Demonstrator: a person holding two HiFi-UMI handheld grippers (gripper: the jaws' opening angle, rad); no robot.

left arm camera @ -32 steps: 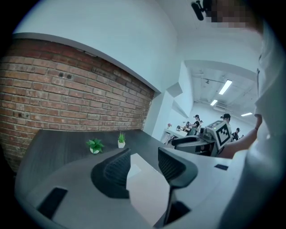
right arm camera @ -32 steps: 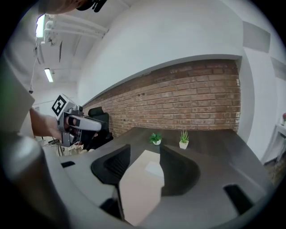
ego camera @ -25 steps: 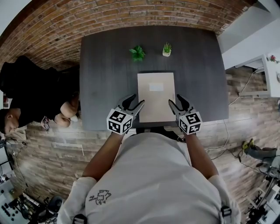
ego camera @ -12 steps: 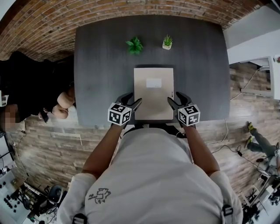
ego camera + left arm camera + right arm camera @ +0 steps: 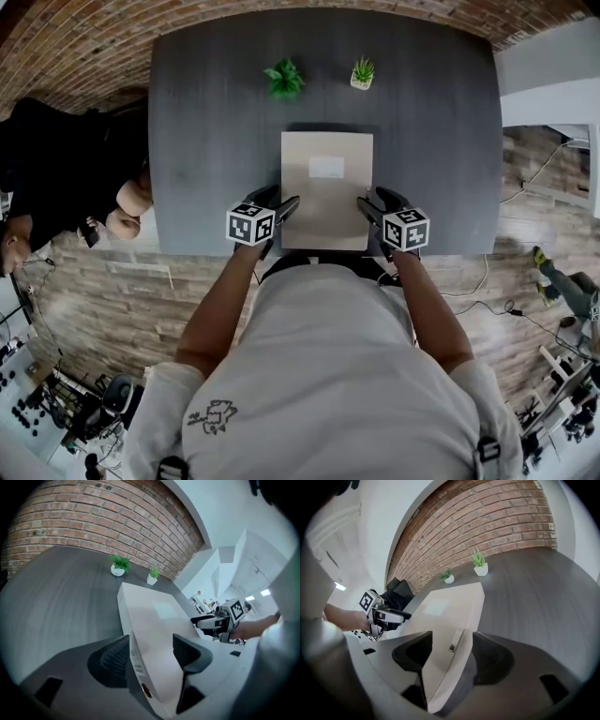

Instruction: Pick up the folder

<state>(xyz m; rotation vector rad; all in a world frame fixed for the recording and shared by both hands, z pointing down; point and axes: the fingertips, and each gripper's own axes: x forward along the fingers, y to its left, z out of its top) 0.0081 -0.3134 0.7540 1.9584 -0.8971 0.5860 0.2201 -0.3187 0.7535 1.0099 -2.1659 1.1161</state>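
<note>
Dark grey bench [image 5: 206, 141] fills the upper head view, backed by a brick wall [image 5: 84, 42] at 12 o'clock. At the middle of its 6 o'clock edge lies the folder [image 5: 326, 206]. It is beige, closed and flat, with a pale label [image 5: 326, 167] on the cover toward 12 o'clock.

The left claw [image 5: 281, 201] is at the folder's 9 o'clock side, close to the near corner. Its jaws are spread wide and have just been opening. The left gripper view shows the folder's thick edge between them, one jaw over the cover and the other outside the edge, with neither pad pressing on it. The right claw [image 5: 375, 201] mirrors this at 3 o'clock. It is also spread and has just been opening, straddling the opposite edge without gripping.

Well apart from the folder, near the bench's far edge, stand two small plants — a leafy plant [image 5: 284, 79] at 11 o'clock and a spiky plant [image 5: 362, 71] in a white pot at 1 o'clock.

Beyond the bench's 9 o'clock end sits a person [image 5: 66, 178] in dark clothes. Wood-look floor [image 5: 103, 309] surrounds the bench.
</note>
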